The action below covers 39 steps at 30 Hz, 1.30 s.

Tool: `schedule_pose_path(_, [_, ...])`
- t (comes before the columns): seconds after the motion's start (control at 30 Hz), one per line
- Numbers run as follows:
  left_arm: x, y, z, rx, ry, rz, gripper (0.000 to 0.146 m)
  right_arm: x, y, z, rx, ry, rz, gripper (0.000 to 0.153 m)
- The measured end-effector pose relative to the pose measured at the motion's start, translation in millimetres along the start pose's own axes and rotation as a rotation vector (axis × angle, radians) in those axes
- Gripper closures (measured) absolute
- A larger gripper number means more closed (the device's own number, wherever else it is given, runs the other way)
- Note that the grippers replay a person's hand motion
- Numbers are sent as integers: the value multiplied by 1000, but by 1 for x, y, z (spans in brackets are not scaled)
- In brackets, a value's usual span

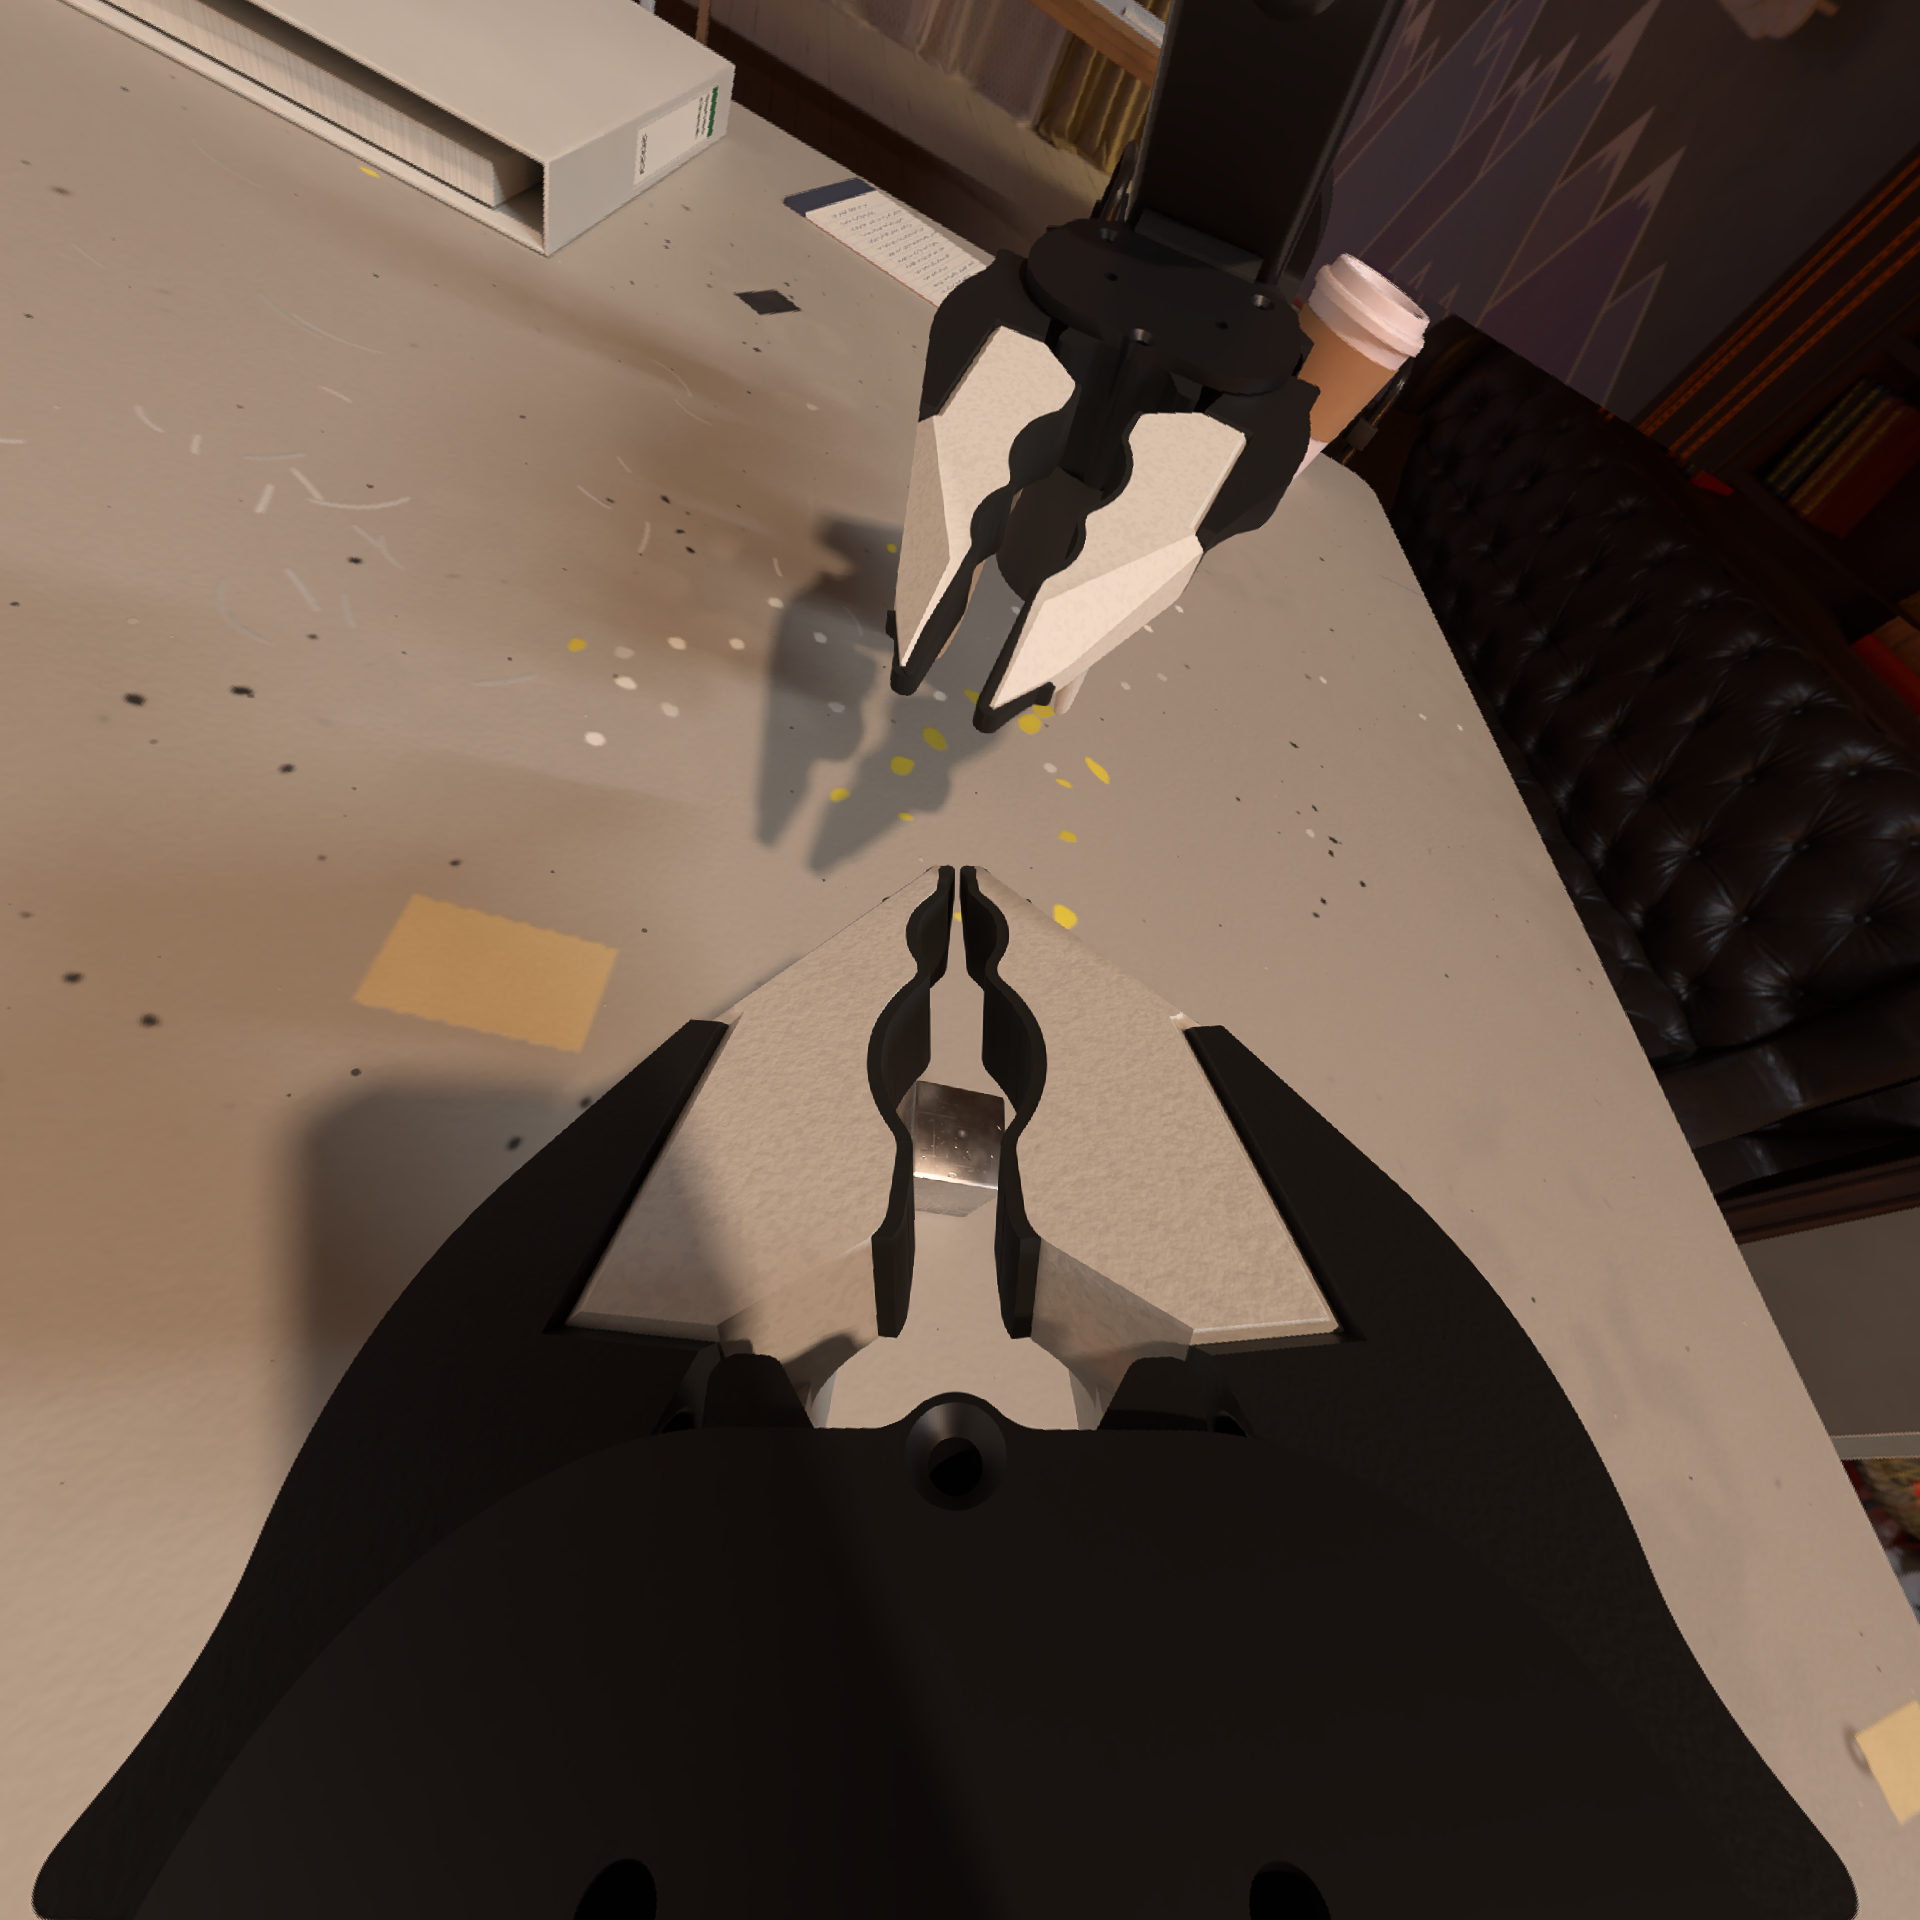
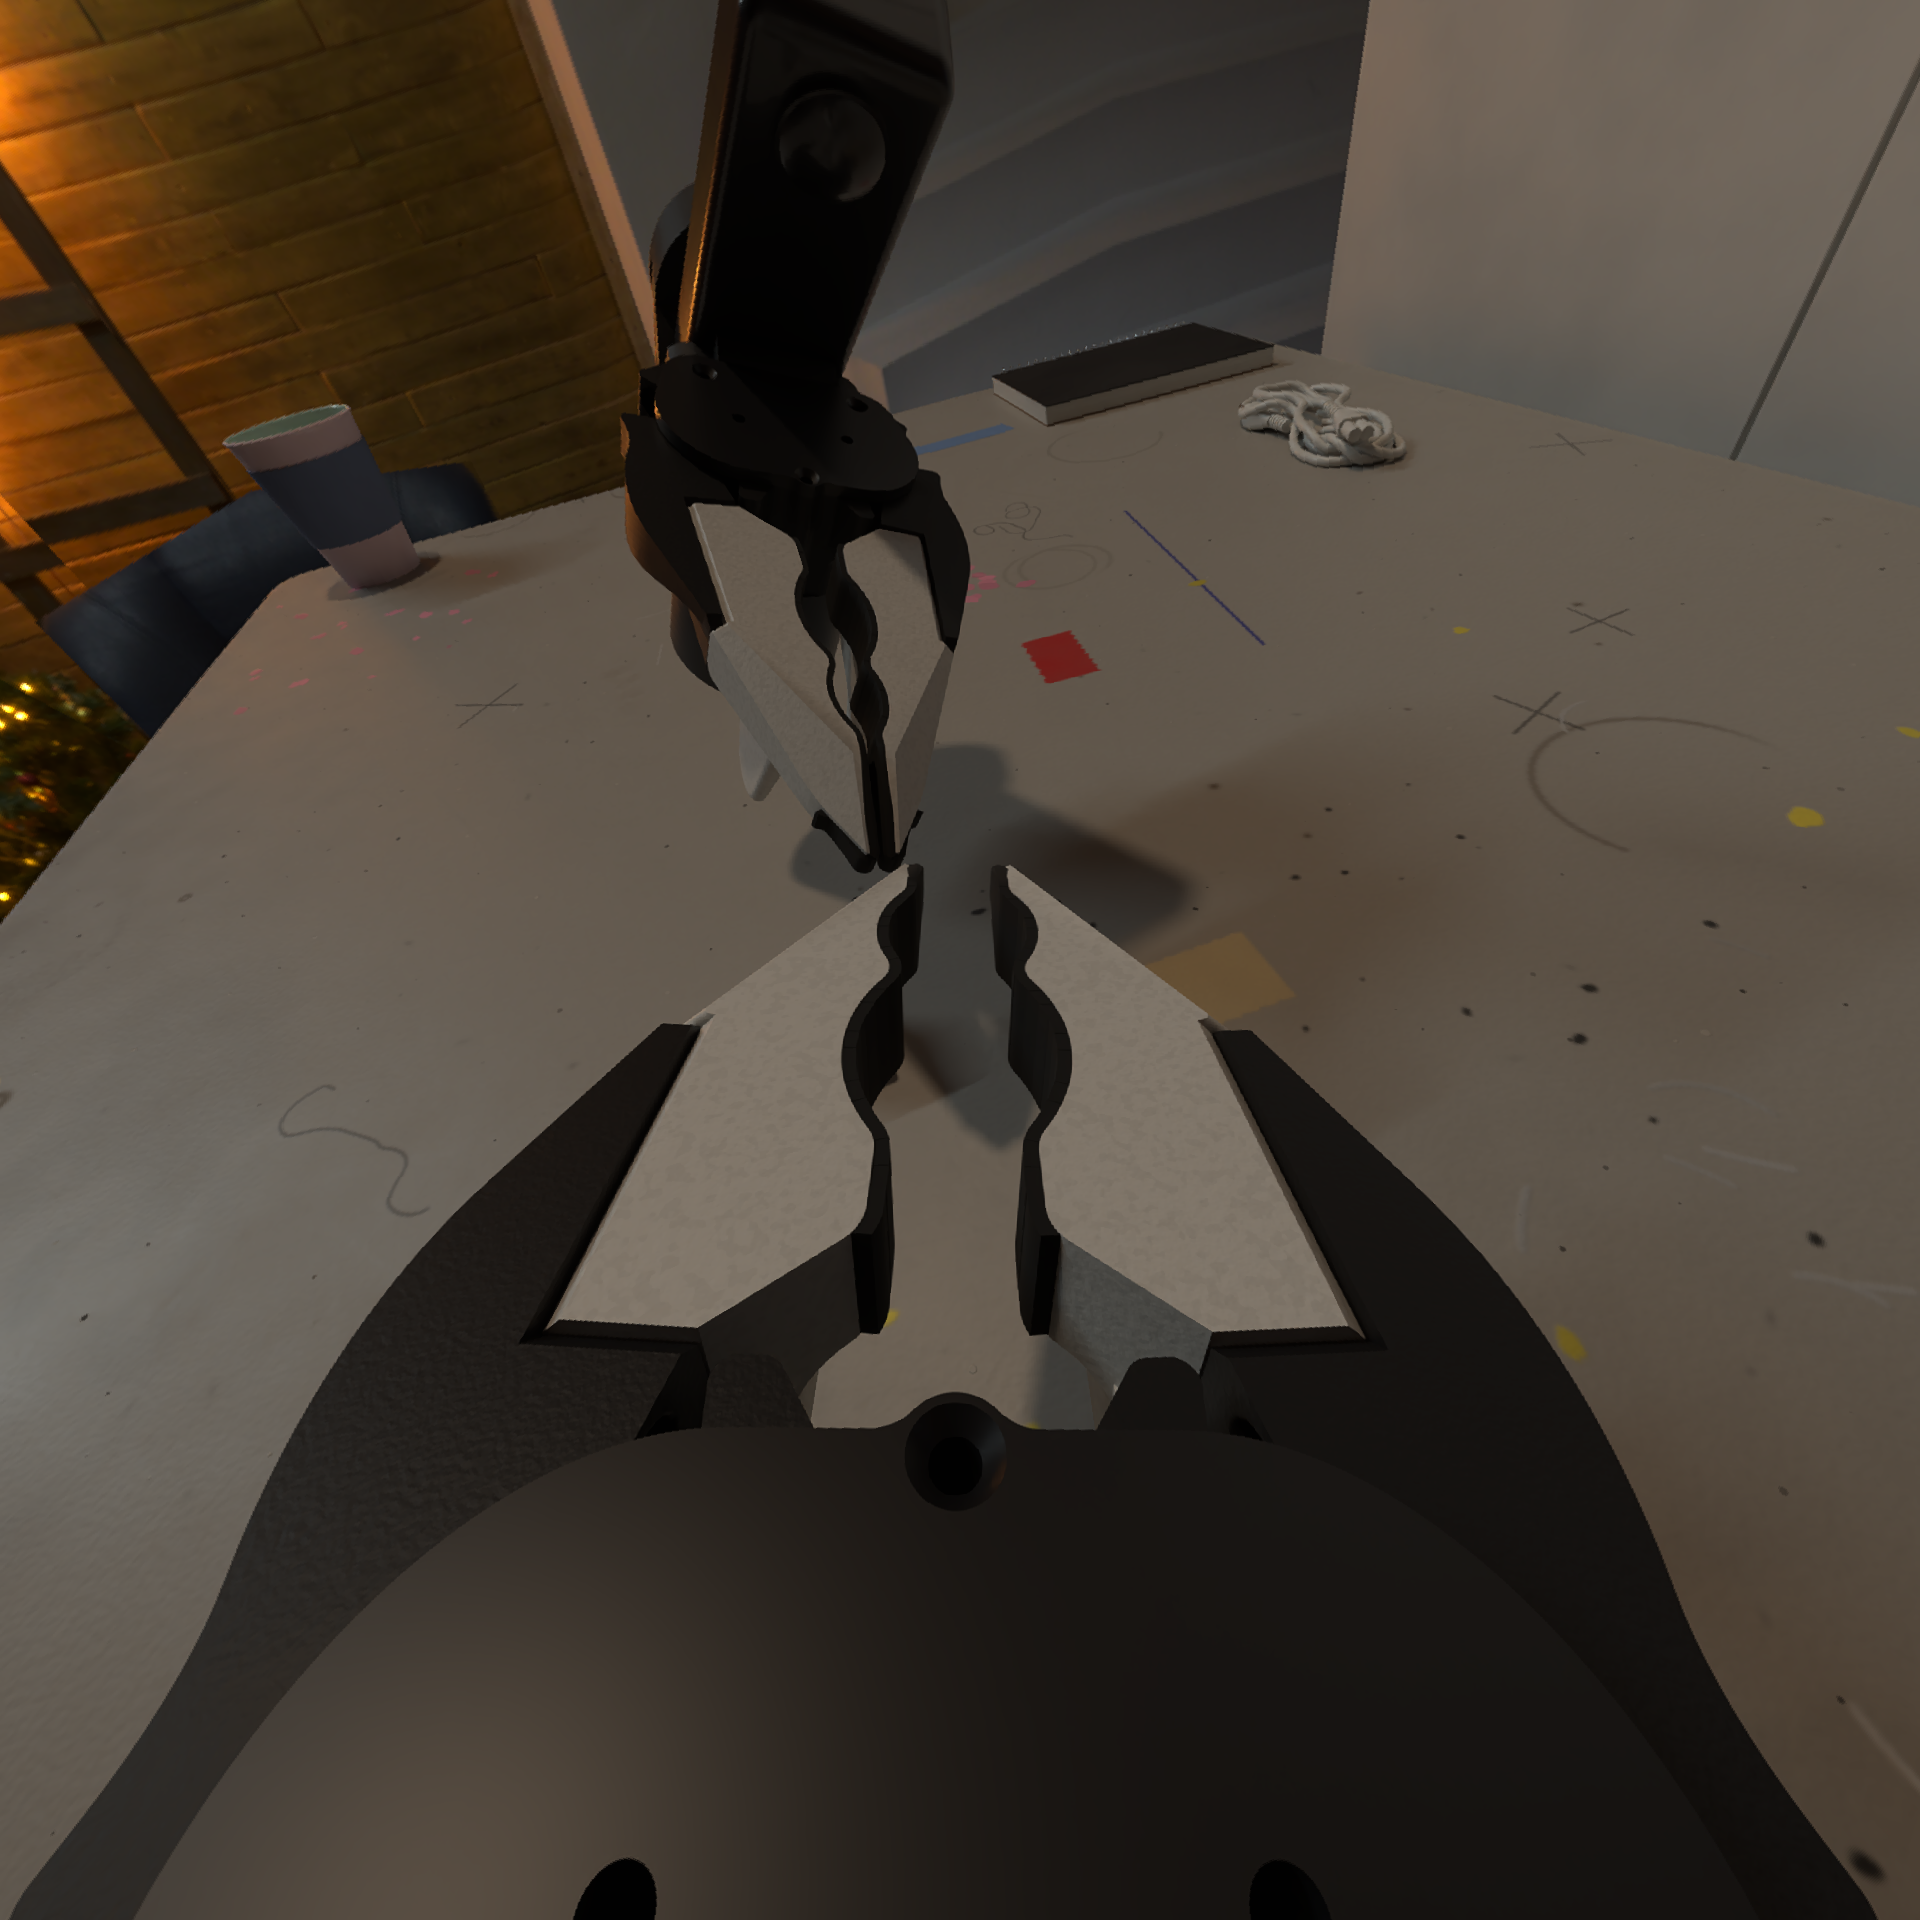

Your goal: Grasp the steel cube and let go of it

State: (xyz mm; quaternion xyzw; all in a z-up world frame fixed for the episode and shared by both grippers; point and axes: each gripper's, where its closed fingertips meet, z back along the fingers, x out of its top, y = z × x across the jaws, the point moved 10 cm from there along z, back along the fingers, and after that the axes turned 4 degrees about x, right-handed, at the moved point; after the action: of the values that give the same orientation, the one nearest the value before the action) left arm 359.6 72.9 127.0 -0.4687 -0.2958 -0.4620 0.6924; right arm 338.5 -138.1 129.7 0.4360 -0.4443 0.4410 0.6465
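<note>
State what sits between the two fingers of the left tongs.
The steel cube sits there, pinched by the left tongs; the left wrist view shows it.

Likely a home study: paint-speckled table (image 1: 312,623), binder (image 1: 582,135), leather sofa (image 1: 1662,779) and bookshelves (image 1: 1829,447) beyond the grippers.

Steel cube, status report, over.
Left claw shut on steel cube, seated deep between its fingers. Right claw open, empty, hovering over the table. Nothing in the way.
</note>
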Motion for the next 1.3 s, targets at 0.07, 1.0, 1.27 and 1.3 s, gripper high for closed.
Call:
schedule_pose_path(0.07, [0,0,0,0,2,1,145,0,0,0,-1,-3,0,144])
schedule_pose_path(1.0, [-43,-15,-12,156,222,-218,90,14,8,44,-102,-496,-510,152])
schedule_pose_path(1.27, [-56,-19,-23,218,333,-342,103,-36,42,24,-110,-432,-883,152])
schedule_pose_path(1.3, [-56,-19,-24,229,348,-360,105,-42,48,21,-117,-432,-924,153])
